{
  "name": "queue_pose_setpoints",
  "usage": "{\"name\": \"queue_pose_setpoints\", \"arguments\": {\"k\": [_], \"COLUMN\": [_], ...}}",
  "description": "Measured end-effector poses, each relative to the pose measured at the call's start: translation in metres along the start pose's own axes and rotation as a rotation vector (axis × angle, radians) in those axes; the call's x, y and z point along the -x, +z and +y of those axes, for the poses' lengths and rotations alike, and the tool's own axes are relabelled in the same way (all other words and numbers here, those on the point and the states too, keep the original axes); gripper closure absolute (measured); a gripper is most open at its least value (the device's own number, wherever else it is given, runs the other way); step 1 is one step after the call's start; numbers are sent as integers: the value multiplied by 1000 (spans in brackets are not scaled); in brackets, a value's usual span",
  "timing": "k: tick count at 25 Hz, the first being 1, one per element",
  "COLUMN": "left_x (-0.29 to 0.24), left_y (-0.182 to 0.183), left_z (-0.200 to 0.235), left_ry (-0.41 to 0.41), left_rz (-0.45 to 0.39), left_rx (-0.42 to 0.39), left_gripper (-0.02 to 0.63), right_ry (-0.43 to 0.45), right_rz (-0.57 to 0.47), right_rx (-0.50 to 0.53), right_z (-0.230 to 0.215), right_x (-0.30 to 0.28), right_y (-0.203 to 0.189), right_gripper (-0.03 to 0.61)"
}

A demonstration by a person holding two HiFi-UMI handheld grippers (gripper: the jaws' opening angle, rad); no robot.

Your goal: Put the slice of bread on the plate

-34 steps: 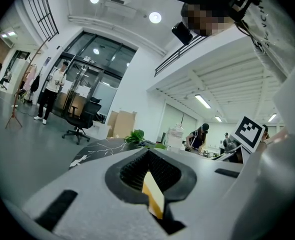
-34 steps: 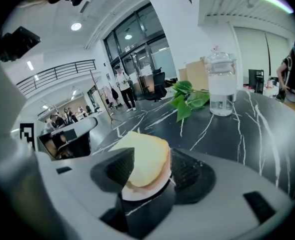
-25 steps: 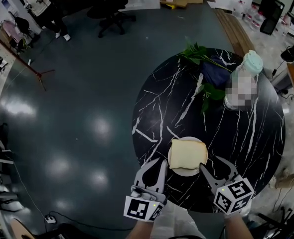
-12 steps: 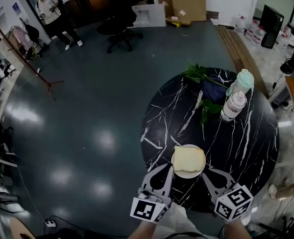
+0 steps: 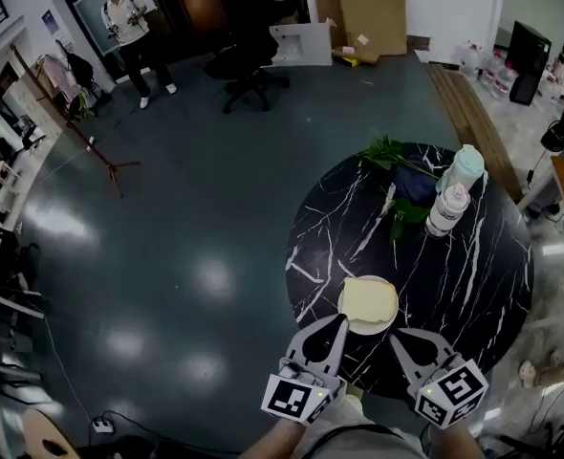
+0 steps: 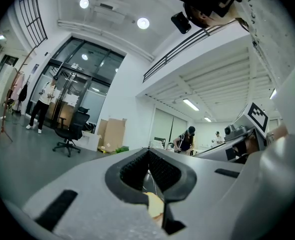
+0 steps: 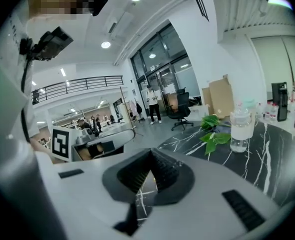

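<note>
- Squarely in the lower right of the head view, the slice of bread (image 5: pixel 369 300) lies flat on the white plate (image 5: pixel 366 330), covering most of it.
- The plate sits near the lower-left edge of the round black marble table (image 5: pixel 473 285).
- The left hand-held gripper (image 5: pixel 336 323) appears at the bottom centre. Its jaws are closed tip to tip and grip nothing, and its tip points at the plate's lower-left rim.
- In the left gripper view, the left gripper's ribbed pads (image 6: pixel 162 169) meet at the tip. A pale bit of bread shows through the gap beneath them.
- The right hand-held gripper (image 5: pixel 398 338) sits just right of the left one, below the plate's lower-right rim. Its jaws are also closed and empty, and the right gripper view shows only marble between the pads.
- Toward the upper right of the table stand a clear bottle (image 5: pixel 446 210) and a pale green-lidded container (image 5: pixel 467 165), with green leaves (image 5: pixel 389 151) and a dark blue cloth (image 5: pixel 414 185) beside them.
- On the grey floor, an office chair (image 5: pixel 249 65) stands at the top centre, and a person (image 5: pixel 129 27) stands at the upper left.
</note>
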State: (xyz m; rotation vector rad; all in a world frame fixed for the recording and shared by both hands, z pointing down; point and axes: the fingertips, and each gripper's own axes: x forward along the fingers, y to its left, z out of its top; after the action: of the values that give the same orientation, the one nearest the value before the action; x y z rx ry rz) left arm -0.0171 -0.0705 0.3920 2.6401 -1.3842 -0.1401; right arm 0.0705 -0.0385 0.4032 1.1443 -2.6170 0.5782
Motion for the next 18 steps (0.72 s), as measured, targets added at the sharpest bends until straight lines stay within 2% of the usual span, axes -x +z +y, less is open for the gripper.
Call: {"name": "queue_pose_setpoints", "arguments": {"k": [4,18], "left_x": [5,-4], "left_y": [8,37], "left_z": [-7,4], "left_ry": [-9,-3], "left_rz": [1,-33], "left_rx": [14,-21], "left_gripper": [605,606], "right_ry": [13,27], "right_rz": [11,-26], "right_rx": [66,128], "right_z": [12,18], "right_x": [10,16], "right_y": [7,29], "right_gripper": [568,568]}}
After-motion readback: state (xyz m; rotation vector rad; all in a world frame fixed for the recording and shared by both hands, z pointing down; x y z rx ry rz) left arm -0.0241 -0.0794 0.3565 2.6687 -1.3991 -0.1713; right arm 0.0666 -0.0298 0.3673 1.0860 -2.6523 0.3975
